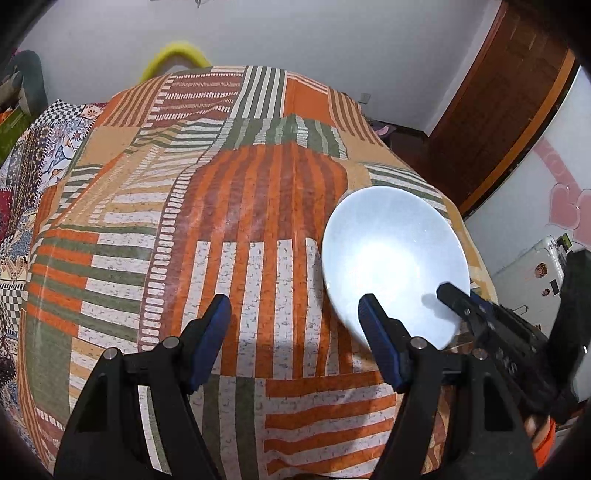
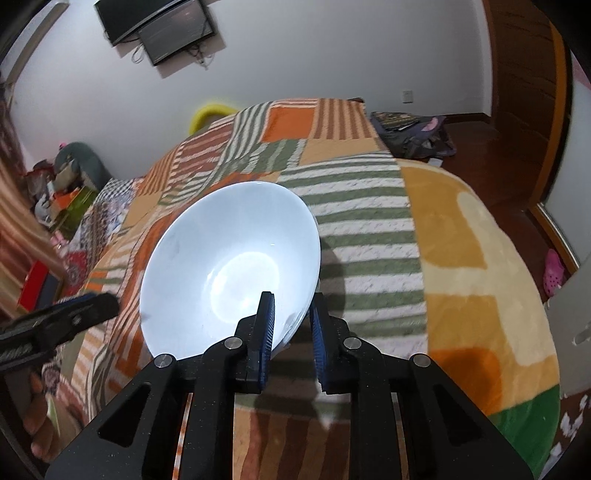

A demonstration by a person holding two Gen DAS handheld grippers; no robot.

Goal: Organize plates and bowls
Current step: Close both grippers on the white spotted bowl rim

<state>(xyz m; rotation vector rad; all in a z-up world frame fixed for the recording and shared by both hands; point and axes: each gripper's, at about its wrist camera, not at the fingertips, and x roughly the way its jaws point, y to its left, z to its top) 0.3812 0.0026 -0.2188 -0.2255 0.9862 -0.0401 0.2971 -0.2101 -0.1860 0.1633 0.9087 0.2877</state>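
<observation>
**Operator:** Right gripper (image 2: 291, 328) first: my two blue-padded fingers are pinched on the near rim of the white bowl (image 2: 229, 266), one pad inside the wall, the other outside it. I read that as a firm clamp on the rim.

**Observer:** And your other tool?

**Operator:** My left gripper (image 1: 295, 343) has its fingers spread wide with nothing between them, only the striped bedspread (image 1: 258, 221) below. Its right-hand pad overlaps the bowl's edge in the left wrist view (whether it touches, I cannot tell).

**Observer:** Where exactly is the bowl?

**Operator:** Over the right side of the bed, tilted, its open face turned toward my cameras. From the left wrist I see it (image 1: 391, 258) just beside my open fingers, with the right tool gripping its rim from the right. Whether its far edge rests on the cloth, I cannot say.

**Observer:** Further out?

**Operator:** Beyond the bowl, the orange, green and white patchwork runs on to a yellow pillow (image 2: 207, 112) at the far end, then a white wall with a dark screen (image 2: 159, 26) mounted high.
</observation>
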